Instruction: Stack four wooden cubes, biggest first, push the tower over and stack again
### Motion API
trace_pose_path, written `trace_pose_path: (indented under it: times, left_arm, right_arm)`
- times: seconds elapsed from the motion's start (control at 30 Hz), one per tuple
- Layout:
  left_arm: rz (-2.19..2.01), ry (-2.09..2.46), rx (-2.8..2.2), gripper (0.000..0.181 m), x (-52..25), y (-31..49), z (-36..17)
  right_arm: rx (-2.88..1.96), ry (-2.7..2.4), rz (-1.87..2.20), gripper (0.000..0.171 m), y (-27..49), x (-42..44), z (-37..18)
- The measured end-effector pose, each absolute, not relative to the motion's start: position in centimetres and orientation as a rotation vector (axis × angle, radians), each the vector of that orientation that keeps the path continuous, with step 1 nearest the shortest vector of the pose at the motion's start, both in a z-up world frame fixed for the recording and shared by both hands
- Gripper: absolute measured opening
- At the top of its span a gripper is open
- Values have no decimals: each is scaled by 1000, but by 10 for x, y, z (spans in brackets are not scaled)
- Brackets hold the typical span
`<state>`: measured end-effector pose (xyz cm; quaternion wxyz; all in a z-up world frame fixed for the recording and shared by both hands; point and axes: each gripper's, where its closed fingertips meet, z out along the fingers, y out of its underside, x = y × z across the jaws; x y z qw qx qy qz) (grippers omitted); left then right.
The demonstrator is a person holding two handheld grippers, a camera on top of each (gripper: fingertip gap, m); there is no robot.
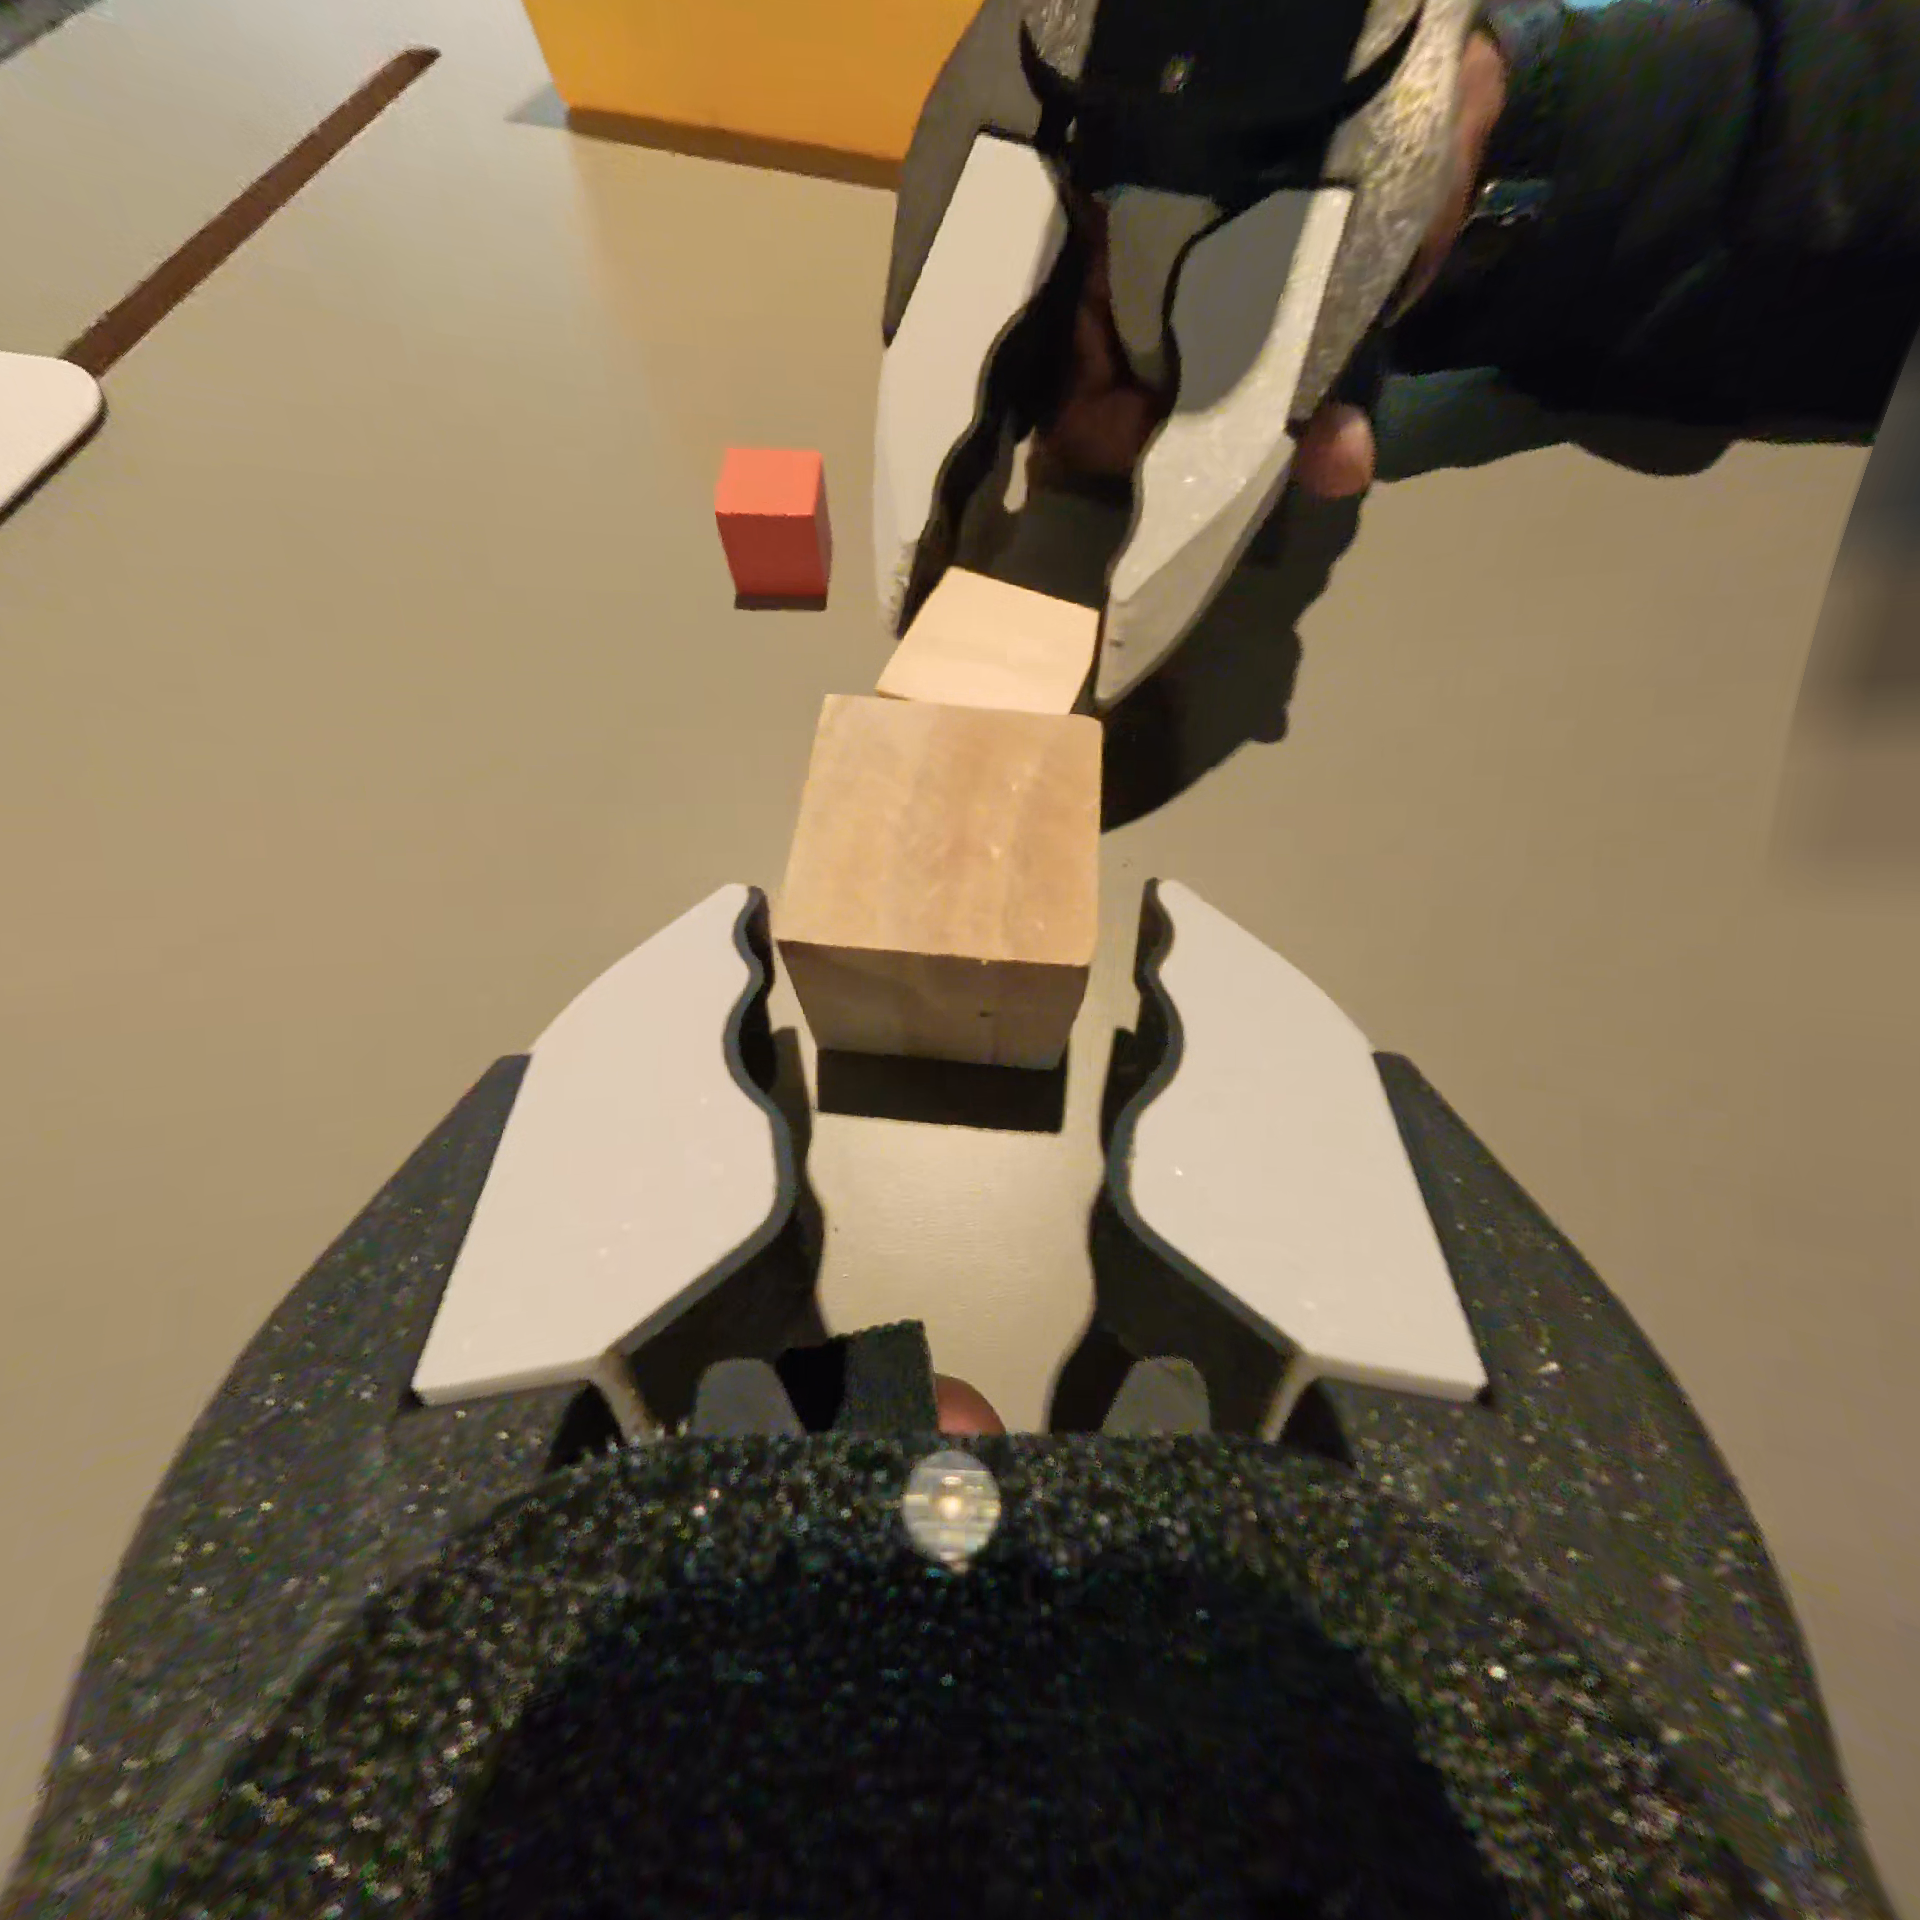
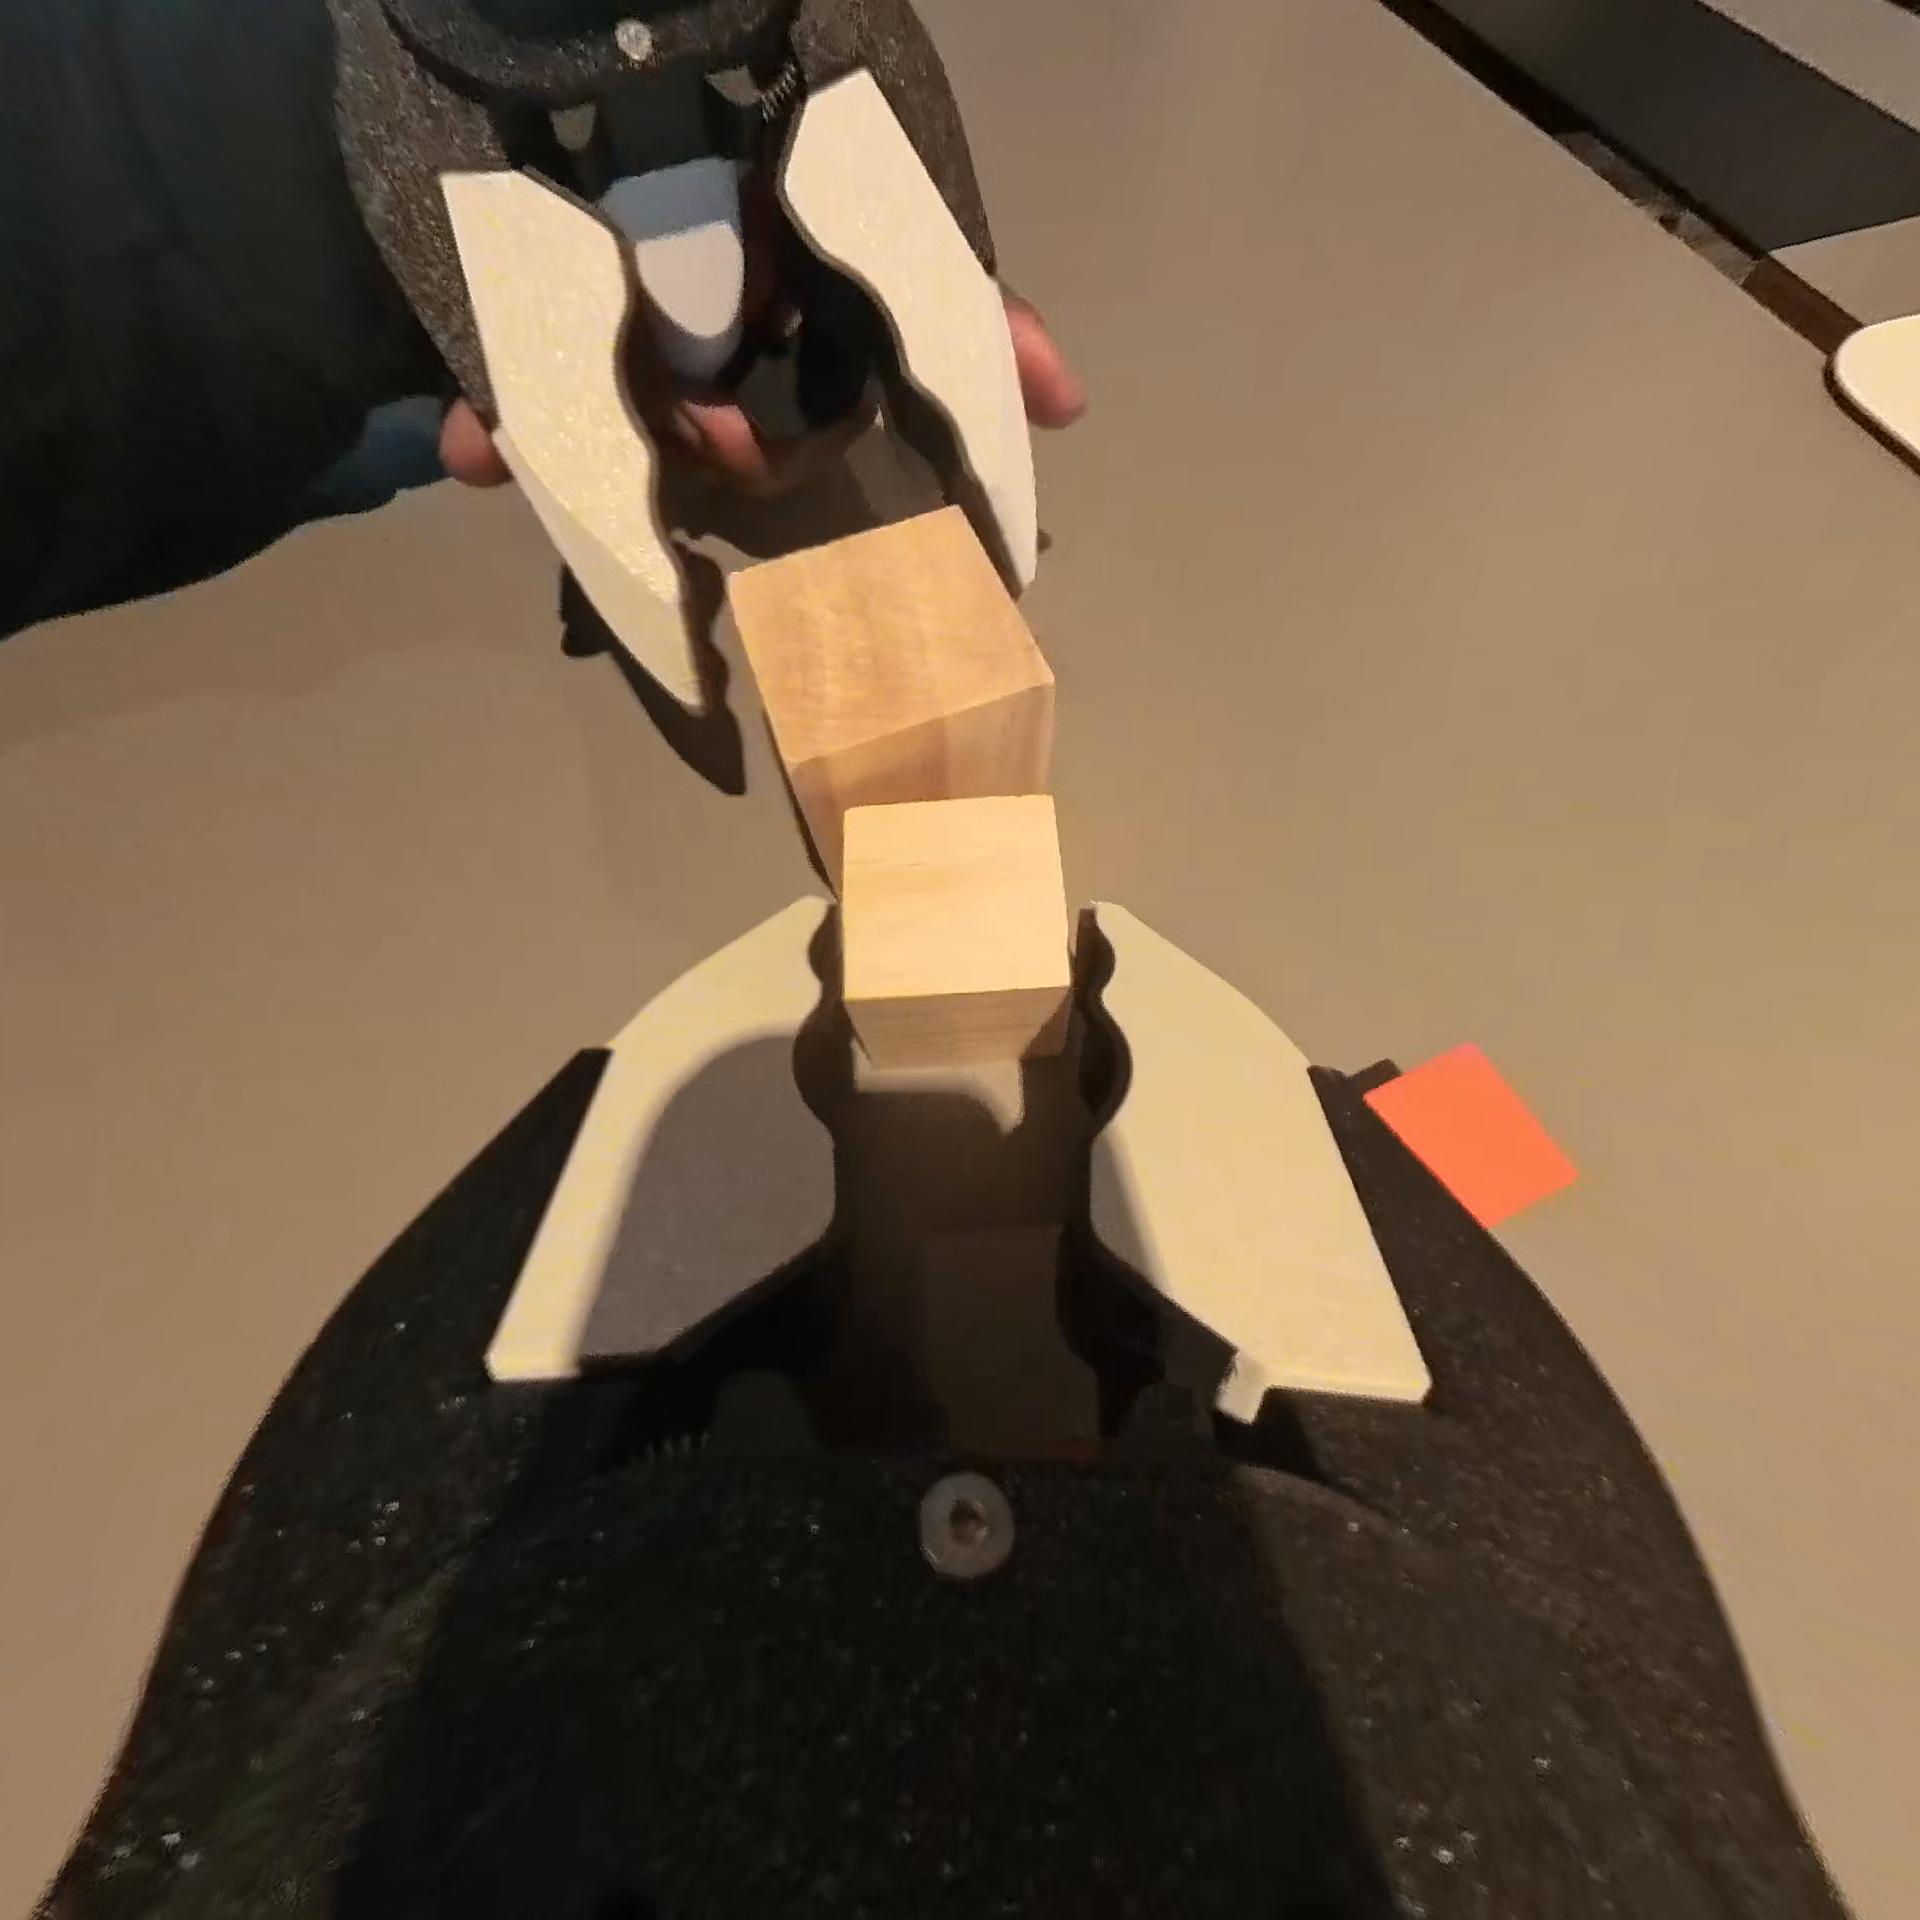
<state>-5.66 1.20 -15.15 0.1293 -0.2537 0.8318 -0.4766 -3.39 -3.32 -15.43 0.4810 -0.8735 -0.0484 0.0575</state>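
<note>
A large wooden cube (image 1: pixel 940 862) stands on the tan table (image 1: pixel 416 935). My left gripper (image 1: pixel 951 914) is open, its fingertips on either side of this cube with a small gap. My right gripper (image 2: pixel 956 920) is shut on a smaller, paler wooden cube (image 2: pixel 954 904) and holds it low, right against the far side of the large cube (image 2: pixel 883 644). The right gripper (image 1: pixel 1003 644) faces the left gripper (image 2: pixel 852 623) head-on. A small red cube (image 1: pixel 774 525) stands alone on the table; it also shows beside my right gripper (image 2: pixel 1470 1132). I cannot tell whether the smaller cube touches the table.
A big yellow box (image 1: pixel 748 73) stands at the table's far end. A white rounded board (image 1: pixel 42 416) lies at the left edge beside a dark slot (image 1: pixel 249 208). A person's hands and dark sleeves hold both grippers.
</note>
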Motion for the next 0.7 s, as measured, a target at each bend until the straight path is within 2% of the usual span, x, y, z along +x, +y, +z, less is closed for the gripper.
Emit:
trace_pose_path:
  times: [0.1,0.2,0.53,0.7]
  left_arm:
    - [-1512,2345,-747,83,-61,10,-138]
    - [-1675,2204,-761,89,-63,13,-117]
    - [-2092,1464,-824,68,-46,75,-51]
    - [-2077,1395,-842,59,-40,90,-49]
  right_arm:
    - [-2122,-120,152,43,-34,-34,-153]
    - [-2123,-126,144,43,-34,-35,-154]
    - [-2106,-153,175,42,-36,-39,-151]
    - [-2027,-155,211,42,-38,-39,-140]
